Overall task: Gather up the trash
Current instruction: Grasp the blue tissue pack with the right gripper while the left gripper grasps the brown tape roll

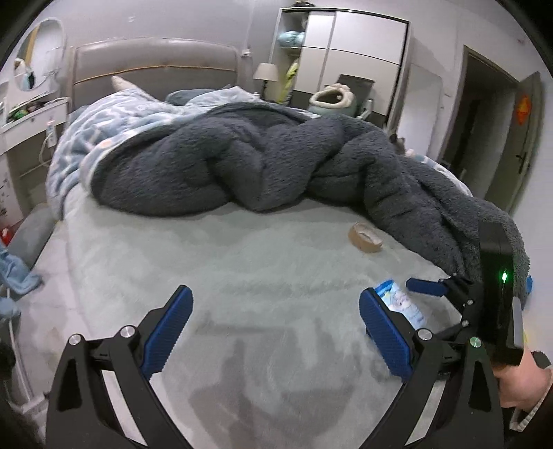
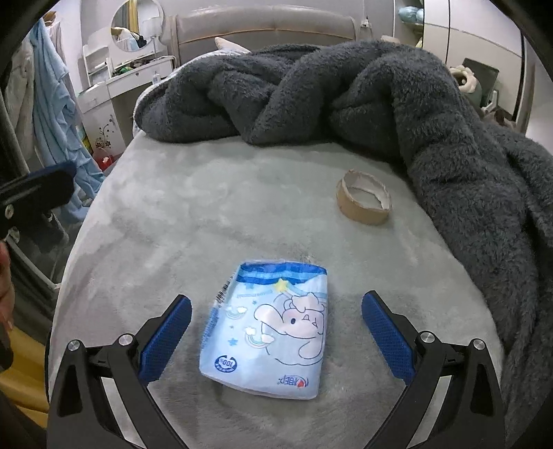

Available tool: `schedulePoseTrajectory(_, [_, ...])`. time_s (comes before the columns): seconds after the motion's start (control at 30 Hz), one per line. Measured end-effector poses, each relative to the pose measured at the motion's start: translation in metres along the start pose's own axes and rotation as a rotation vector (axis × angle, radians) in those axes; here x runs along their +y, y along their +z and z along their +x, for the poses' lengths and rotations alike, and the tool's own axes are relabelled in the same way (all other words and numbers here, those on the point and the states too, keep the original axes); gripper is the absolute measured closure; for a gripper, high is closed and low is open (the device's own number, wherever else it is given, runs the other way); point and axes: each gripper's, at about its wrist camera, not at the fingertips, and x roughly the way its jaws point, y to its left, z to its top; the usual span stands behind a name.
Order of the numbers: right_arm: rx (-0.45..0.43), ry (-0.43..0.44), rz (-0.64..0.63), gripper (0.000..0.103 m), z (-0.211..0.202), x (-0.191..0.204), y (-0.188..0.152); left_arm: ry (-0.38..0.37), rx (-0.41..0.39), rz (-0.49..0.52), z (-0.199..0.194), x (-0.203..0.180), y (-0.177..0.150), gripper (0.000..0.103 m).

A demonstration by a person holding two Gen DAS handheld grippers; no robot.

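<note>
Fingers on both grippers are spread wide, nothing between the pads on the left; the right ones straddle the trash without touching it. Right gripper (image 2: 276,336) hangs low over the bed (image 2: 172,214), and the blue tissue pack (image 2: 268,331) lies flat on the pale green cover in the gap between its blue-padded fingers (image 2: 166,336) — clear space shows on both sides of the pack. Pack print: cartoon elephant, star, a barcode along its left edge.

Left gripper (image 1: 276,331) is over bare bed cover (image 1: 207,248), to the left of the right unit. From the left wrist view, the same tissue pack (image 1: 402,302) peeks out just behind the left gripper's right-hand finger (image 1: 385,333), with the right gripper (image 1: 466,297) and its black body with a lit green LED just beyond it. A hand (image 1: 522,383) grips that unit at the frame's lower right edge.

Second piece of trash — an empty cardboard tape core (image 2: 363,198), slightly squashed, lying on its side on the cover further up the bed and to the right of the pack, well apart from it, near the edge of the dark grey fleece blanket (image 2: 345,89). Also visible in the left view (image 1: 364,238).

Blanket is bunched across the middle of the bed and runs down its right side. Padded headboard (image 1: 155,65) behind, a round mirror (image 2: 136,26) on the wall at left.
</note>
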Motion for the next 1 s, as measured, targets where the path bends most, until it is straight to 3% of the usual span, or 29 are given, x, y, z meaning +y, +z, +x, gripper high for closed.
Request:
schedulePoseTrajectory(0.07, [0.005, 0.009, -0.002, 0.004, 0.000, 0.000, 0.000, -0.019, 0.003, 0.017, 0.009, -0.004, 0.005, 0.005])
schedulePoseTrajectory(0.13, [0.014, 0.006, -0.007, 0.014, 0.002, 0.000, -0.001, -0.048, 0.010, 0.019, 0.020, -0.007, 0.010, 0.005])
schedulePoseTrajectory(0.17, [0.018, 0.009, -0.004, 0.025, 0.003, -0.001, -0.001, -0.057, 0.012, 0.019, 0.023, -0.008, 0.012, 0.005])
schedulePoseTrajectory(0.33, [0.034, 0.038, 0.019, 0.042, 0.005, -0.011, 0.000, -0.090, 0.030, 0.032, 0.045, -0.013, 0.021, 0.005])
schedulePoseTrajectory(0.63, [0.032, 0.118, 0.024, 0.047, -0.021, -0.026, -0.002, -0.115, 0.057, -0.021, 0.079, -0.017, 0.031, 0.005])
schedulePoseTrajectory(1.0, [0.028, 0.163, 0.025, 0.047, -0.047, -0.051, -0.012, -0.168, 0.073, 0.113, 0.118, -0.061, 0.044, 0.005])
